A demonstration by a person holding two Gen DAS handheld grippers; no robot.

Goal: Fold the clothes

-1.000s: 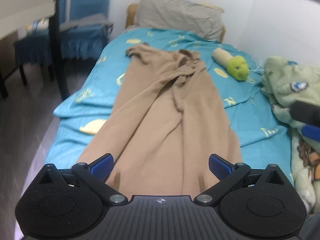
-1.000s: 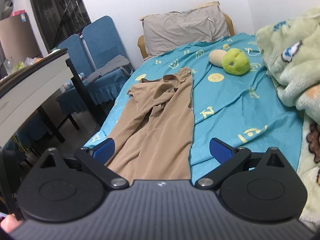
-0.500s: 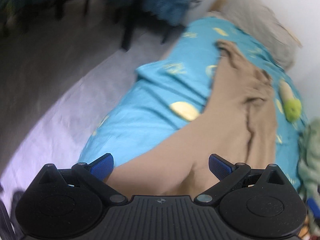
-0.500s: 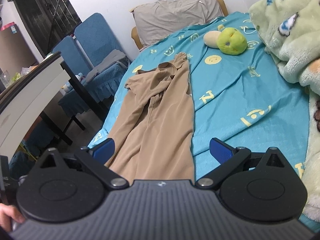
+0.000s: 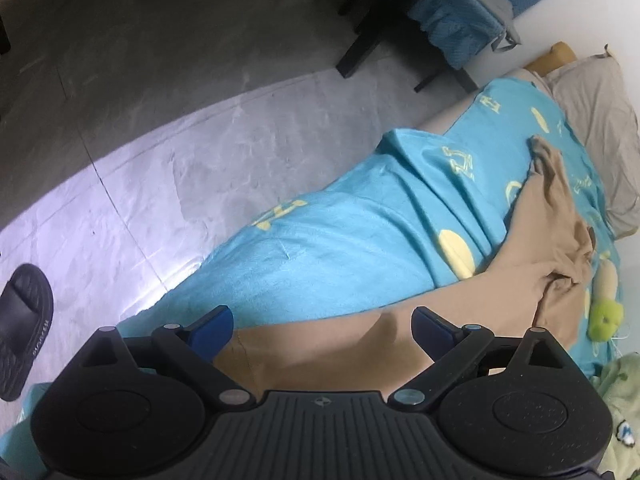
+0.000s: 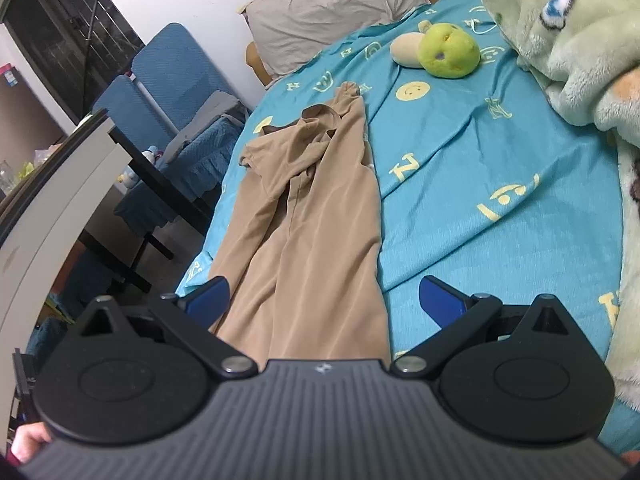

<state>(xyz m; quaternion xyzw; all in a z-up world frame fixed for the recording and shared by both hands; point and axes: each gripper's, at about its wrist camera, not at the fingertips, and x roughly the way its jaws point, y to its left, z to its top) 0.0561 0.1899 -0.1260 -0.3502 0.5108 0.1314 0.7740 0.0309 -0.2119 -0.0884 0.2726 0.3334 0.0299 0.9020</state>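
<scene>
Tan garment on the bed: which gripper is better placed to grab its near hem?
Probably the left gripper: open, its fingers straddle the tan garment hem. The right gripper, also open, is centred over the cloth.

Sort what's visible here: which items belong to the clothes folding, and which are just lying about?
Part of the job:
tan garment, spread lengthwise on the bed sheet
left tool, open over the garment's near end
right tool, open, holding nothing

Just lying about:
green plush toy
grey pillow
fleece blanket
black slipper on the floor
blue chairs
</scene>
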